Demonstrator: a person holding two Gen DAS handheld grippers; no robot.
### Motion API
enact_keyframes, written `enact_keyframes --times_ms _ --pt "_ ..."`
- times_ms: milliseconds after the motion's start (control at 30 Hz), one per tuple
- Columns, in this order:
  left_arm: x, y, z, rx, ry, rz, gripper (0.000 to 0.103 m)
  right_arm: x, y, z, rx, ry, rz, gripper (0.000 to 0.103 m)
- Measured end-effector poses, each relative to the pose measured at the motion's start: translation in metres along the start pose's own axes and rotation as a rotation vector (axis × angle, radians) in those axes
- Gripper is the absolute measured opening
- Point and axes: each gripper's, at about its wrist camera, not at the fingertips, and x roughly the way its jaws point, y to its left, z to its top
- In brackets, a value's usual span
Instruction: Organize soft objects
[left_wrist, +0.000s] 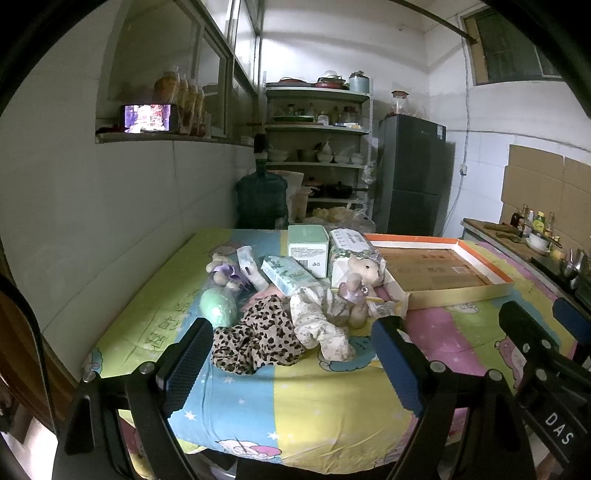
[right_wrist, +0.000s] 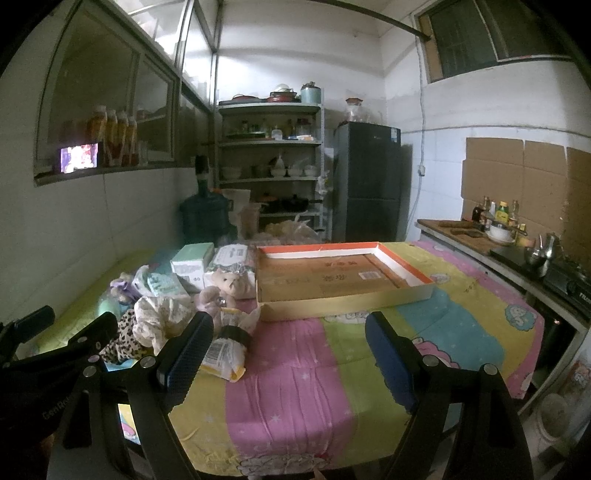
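The soft pile sits on the bench (left_wrist: 317, 402), just left of the shallow tray (right_wrist: 343, 299), and much of it overlaps. A leopard cloth (left_wrist: 258, 338) lies at the near edge of the pile, partly under a cream floral cloth (left_wrist: 317, 314). A plush toy (left_wrist: 364, 271) leans behind that cloth; its lower body is covered by a purple bow and hard to make out. A second plush (left_wrist: 221, 267) lies at the pile's far left, half hidden by a plastic wrapper. A green ball (left_wrist: 218, 306) rests next to the leopard cloth. Behind the pile stand a green box (left_wrist: 308, 247) and a wrapped pack (left_wrist: 345, 251), touching the tray's left end. A yellow packet (right_wrist: 225, 350) lies near the tray's near-left corner, partly behind a finger of the right gripper (right_wrist: 284, 345).

The tray shows only its bare cardboard floor.

Left gripper (left_wrist: 295, 354): jaws released, wide apart, framing the leopard cloth without touching it. Right gripper: jaws released, over bare bench in front of the tray.
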Motion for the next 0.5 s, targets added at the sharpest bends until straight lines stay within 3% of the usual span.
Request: enact_keyframes --times_ms 500 --pt "-0.0008 0.0005 0.0006 -0.001 0.000 -0.002 0.088 -0.0012 -0.0004 -0.0002 0.000 -0.002 0.001 0.086"
